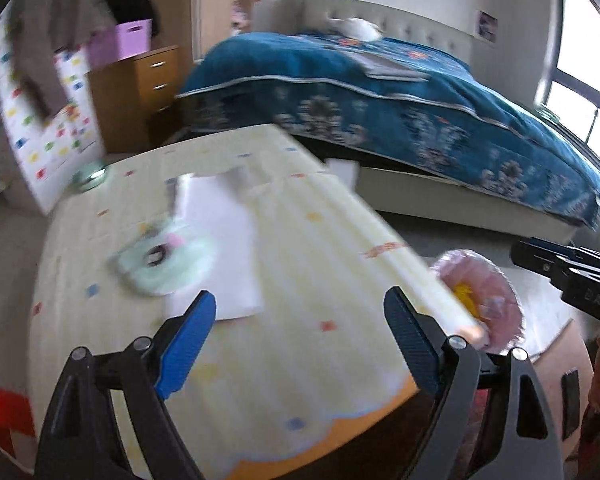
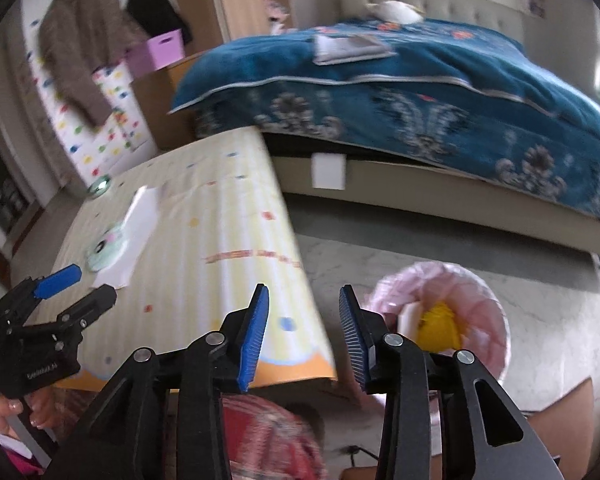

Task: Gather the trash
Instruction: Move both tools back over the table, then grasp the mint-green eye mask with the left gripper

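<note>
A pale green round wrapper (image 1: 165,261) lies on a white paper sheet (image 1: 220,248) on the yellow table (image 1: 300,352). My left gripper (image 1: 300,312) is open and empty, hovering over the table just short of the wrapper. The wrapper (image 2: 107,249) and the sheet (image 2: 134,236) also show in the right wrist view. A trash bin with a pink liner (image 2: 472,304) stands on the floor right of the table, with something yellow (image 2: 438,326) inside. My right gripper (image 2: 303,312) is open and empty, above the table's right edge beside the bin. The bin (image 1: 488,292) shows in the left view too.
A bed with a blue flowered blanket (image 1: 380,92) stands behind the table. A wooden drawer unit (image 1: 140,92) and a pink box (image 1: 130,38) are at the back left. A small round metal lid (image 1: 92,174) lies at the table's far corner. A cardboard box (image 2: 560,428) sits right of the bin.
</note>
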Demonstrator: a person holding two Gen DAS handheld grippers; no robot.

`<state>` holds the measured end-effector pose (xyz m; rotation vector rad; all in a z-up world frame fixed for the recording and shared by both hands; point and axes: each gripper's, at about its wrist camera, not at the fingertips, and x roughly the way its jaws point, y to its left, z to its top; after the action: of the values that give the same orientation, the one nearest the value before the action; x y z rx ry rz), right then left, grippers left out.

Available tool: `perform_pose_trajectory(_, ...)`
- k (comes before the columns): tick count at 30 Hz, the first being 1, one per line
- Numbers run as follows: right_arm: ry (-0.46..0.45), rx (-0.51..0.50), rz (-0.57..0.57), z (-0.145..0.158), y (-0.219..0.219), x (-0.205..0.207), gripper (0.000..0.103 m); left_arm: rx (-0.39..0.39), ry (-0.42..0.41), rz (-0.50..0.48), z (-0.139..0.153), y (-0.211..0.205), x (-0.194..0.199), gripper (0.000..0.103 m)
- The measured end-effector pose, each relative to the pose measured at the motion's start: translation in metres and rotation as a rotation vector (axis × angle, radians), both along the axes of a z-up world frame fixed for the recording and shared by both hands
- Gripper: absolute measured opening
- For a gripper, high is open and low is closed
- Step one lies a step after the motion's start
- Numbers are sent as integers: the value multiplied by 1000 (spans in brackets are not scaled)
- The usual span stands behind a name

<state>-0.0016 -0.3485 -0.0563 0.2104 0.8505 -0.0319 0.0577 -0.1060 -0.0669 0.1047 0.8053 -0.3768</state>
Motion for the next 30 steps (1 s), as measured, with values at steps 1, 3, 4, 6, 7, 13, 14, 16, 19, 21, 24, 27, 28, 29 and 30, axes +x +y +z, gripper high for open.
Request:
perform_pose_trajectory(1,0,-3,16,0,8,4,39,3,-3,28,0,12,2,84)
perform_pose_trajectory(3,-1,-12,51,2,28,12,40,8,-8,80,0,35,7,84)
perform_pose_trajectory(4,-1,-16,65,3,36,15,40,9,-10,101,-1,43,8,84)
perform_pose_trajectory(6,-1,-23,108,2,59,27,40,12,-14,142,-2,60,12,84)
perform_pose_trajectory(7,-1,-23,109,2,60,27,40,8,-12,165,-3,70,14,84)
perform_pose_trajectory(13,-3,-42,184,1,103,54,46,5,9,243,-8,99,32,84)
perform_pose_trajectory(14,-6,-46,194,1,110,60,49,9,9,251,-9,101,35,84)
perform_pose_trajectory(16,-8,-49,211,-3,122,74,52,15,5,266,-9,103,44,91)
perform_pose_trajectory(19,-7,-51,220,-5,128,84,53,25,5,272,-9,99,58,95)
perform_pose_trajectory(21,-4,-45,226,-7,132,93,53,39,12,270,-12,93,68,95)
perform_pose_trajectory(24,4,-35,230,-12,134,104,54,63,20,270,-17,80,86,96)
perform_pose_trajectory(27,16,-29,228,-16,131,114,54,85,37,266,-25,66,105,96)
perform_pose_trajectory(28,19,-27,227,-17,129,115,54,97,44,266,-28,60,111,96)
perform_pose_trajectory(29,25,-24,220,-20,128,119,54,113,56,268,-33,55,119,96)
perform_pose_trajectory(30,27,-23,220,-21,126,120,54,124,66,271,-36,53,124,96)
